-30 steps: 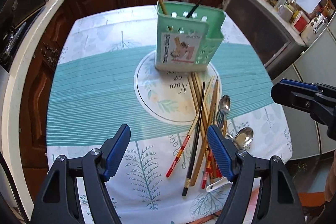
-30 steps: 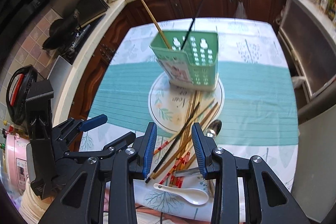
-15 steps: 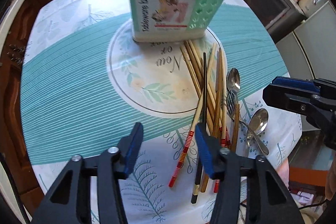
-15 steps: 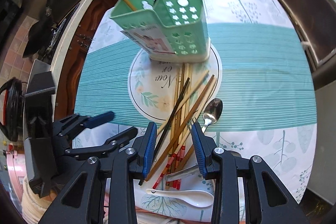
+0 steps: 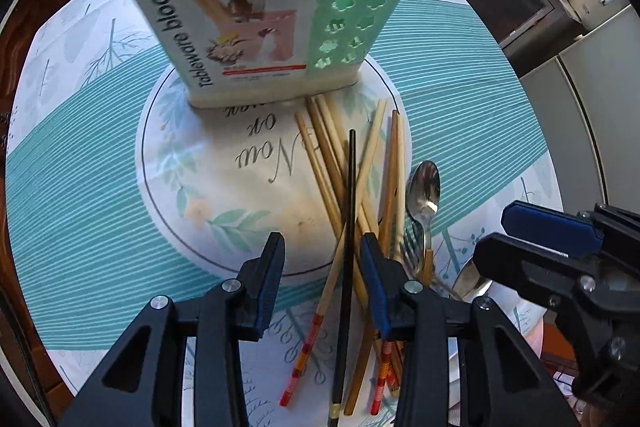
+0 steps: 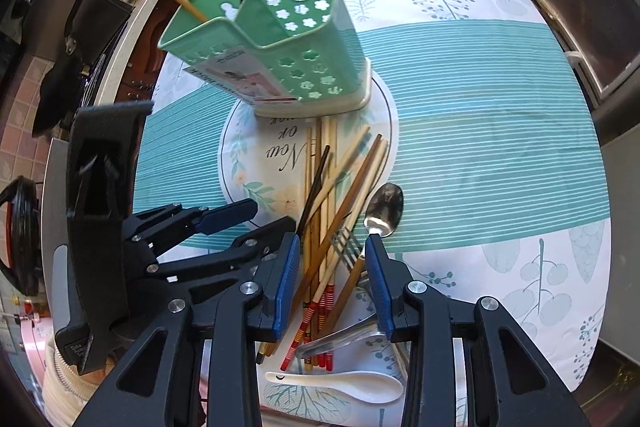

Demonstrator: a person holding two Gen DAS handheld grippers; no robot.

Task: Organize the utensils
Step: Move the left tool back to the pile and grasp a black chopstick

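Kitchen counters ring a round table (image 5: 100,187) under a teal-striped cloth, and the green tableware block (image 5: 256,11) stands at its centre with a black and a pale chopstick already in it. From my left gripper (image 5: 322,279) the loose chopsticks (image 5: 352,187) fan away toward the block, their long axes running nearly straight along my line of sight, painted ends nearest me. My left jaws are closing, with the black chopstick (image 5: 349,227) and a pale one beside it standing between the pads; I judge no pad is pressing yet, though the fisheye makes that gap hard to read. My right gripper (image 6: 333,281) hangs partly spread over the same pile, bracketing several sticks and the fork (image 6: 347,247) without gripping. The metal spoon (image 6: 383,207) lies just right of the sticks and the white spoon (image 6: 340,383) nearest me. The left is nearer the black stick, so I'd pinch across its axis.
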